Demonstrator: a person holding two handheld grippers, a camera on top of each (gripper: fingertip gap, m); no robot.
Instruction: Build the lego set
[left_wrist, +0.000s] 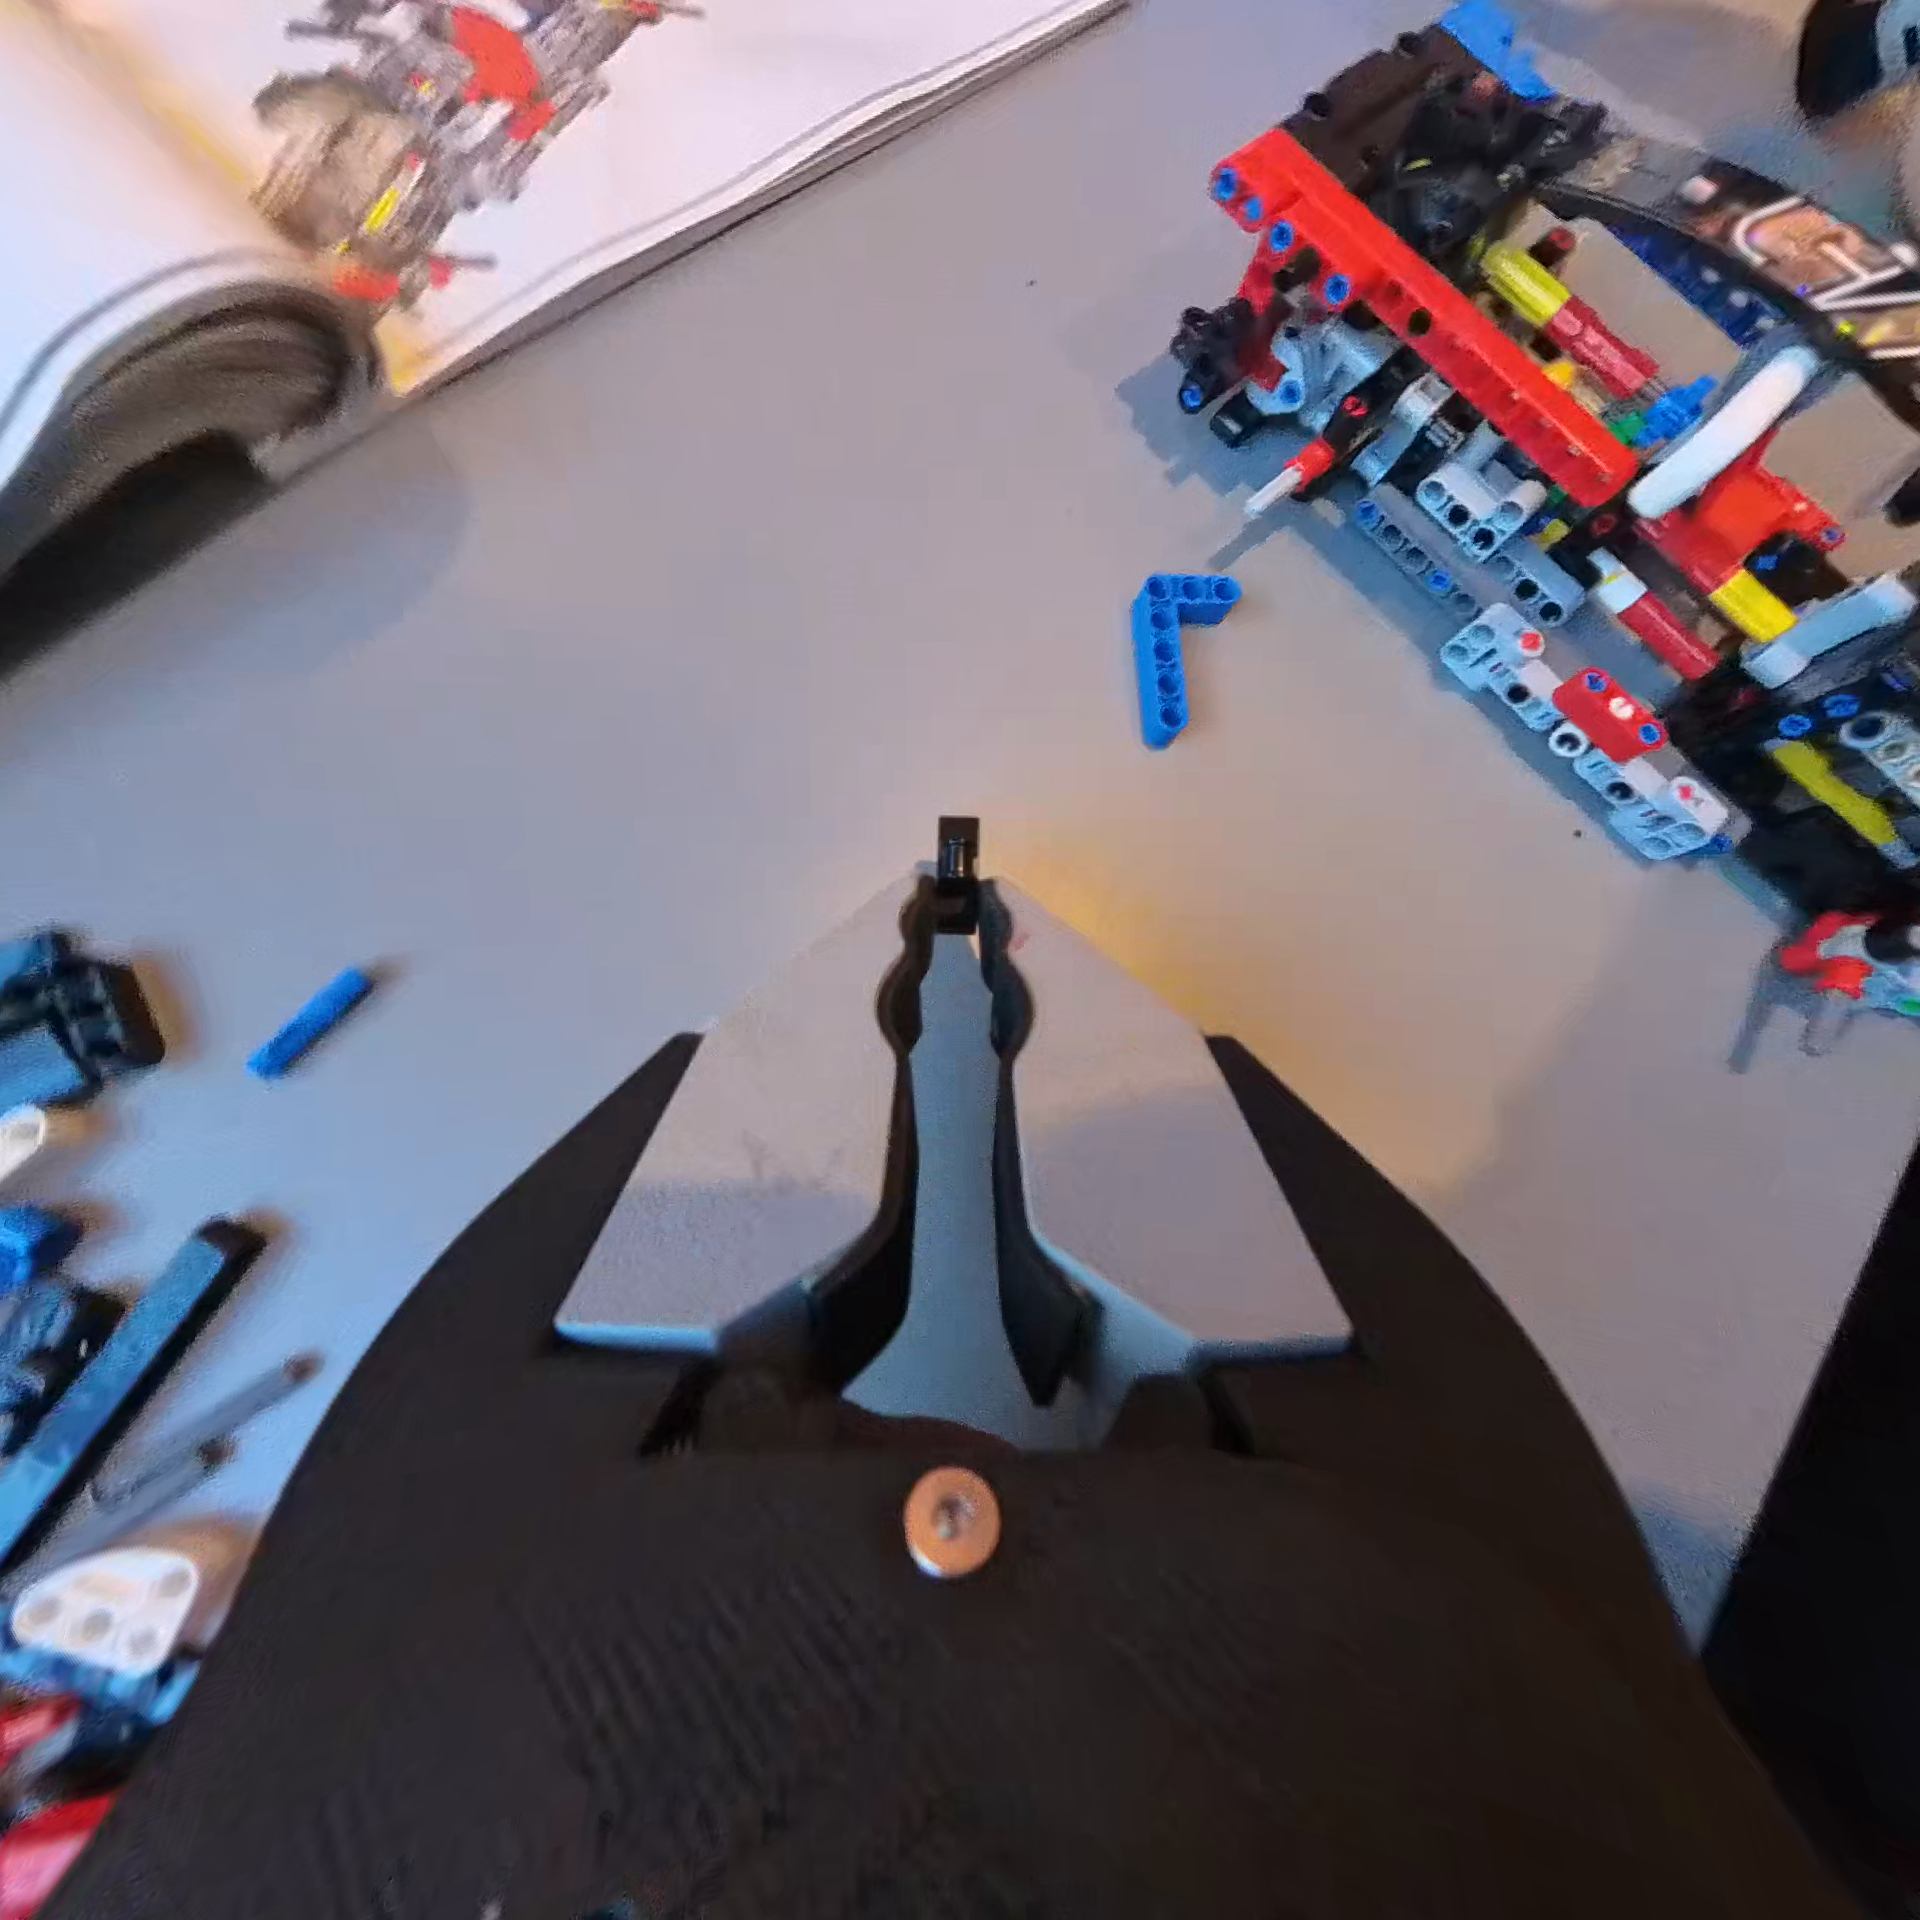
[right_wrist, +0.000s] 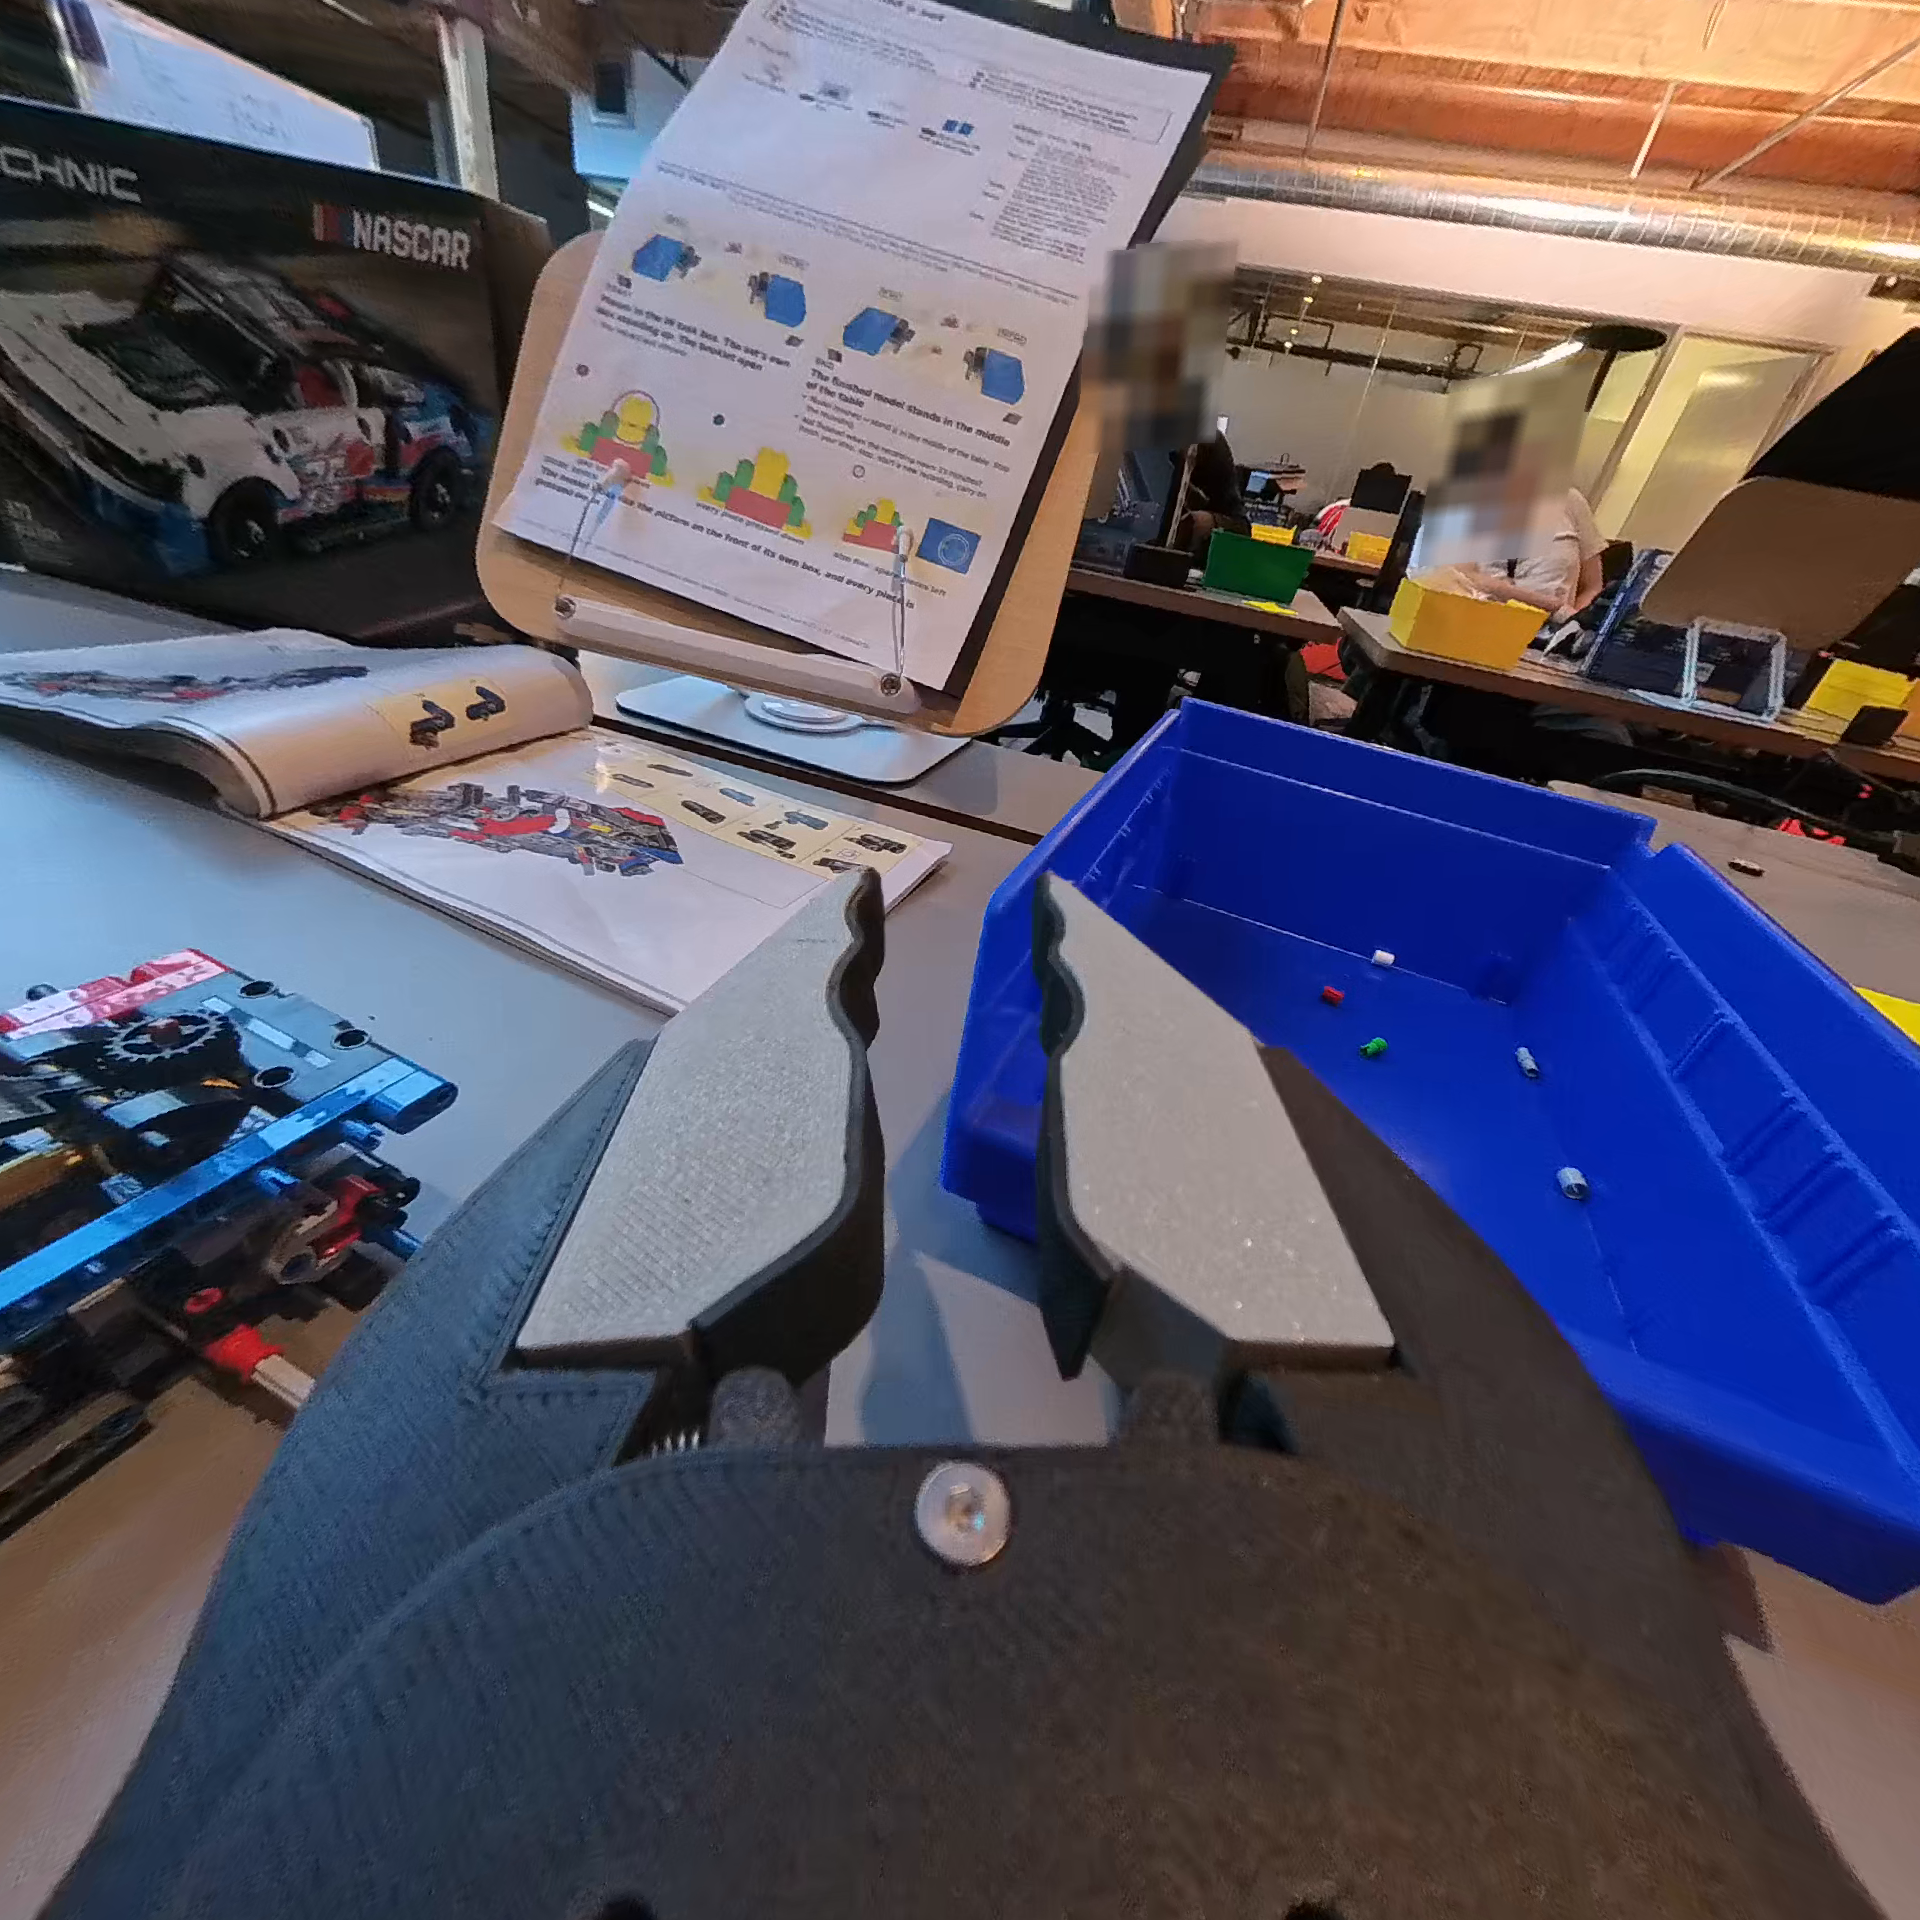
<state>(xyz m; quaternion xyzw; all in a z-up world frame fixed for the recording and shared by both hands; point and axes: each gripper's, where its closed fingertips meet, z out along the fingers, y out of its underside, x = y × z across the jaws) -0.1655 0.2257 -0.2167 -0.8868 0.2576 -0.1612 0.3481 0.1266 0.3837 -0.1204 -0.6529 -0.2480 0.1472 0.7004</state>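
Note:
My left gripper (left_wrist: 956, 899) is shut on a small black pin (left_wrist: 956, 847) and holds it above the grey table. The half-built car model (left_wrist: 1579, 457), red, black and grey, lies at the upper right of the left wrist view. It also shows at the left of the right wrist view (right_wrist: 197, 1132). A loose blue L-shaped beam (left_wrist: 1169, 649) lies on the table between the pin and the model. My right gripper (right_wrist: 956, 935) is open and empty, over the table beside a blue bin (right_wrist: 1714, 1299).
An open instruction booklet (left_wrist: 727, 135) lies at the far left; it also shows in the right wrist view (right_wrist: 582, 873). Loose pieces (left_wrist: 94, 1351) and a blue beam (left_wrist: 310, 1021) lie at the left. The bin holds several tiny pieces (right_wrist: 1374, 1047). A sheet stand (right_wrist: 800, 416) and the set's box (right_wrist: 239, 384) stand behind. The left gripper's tips are roughly 35 centimetres from the right gripper's.

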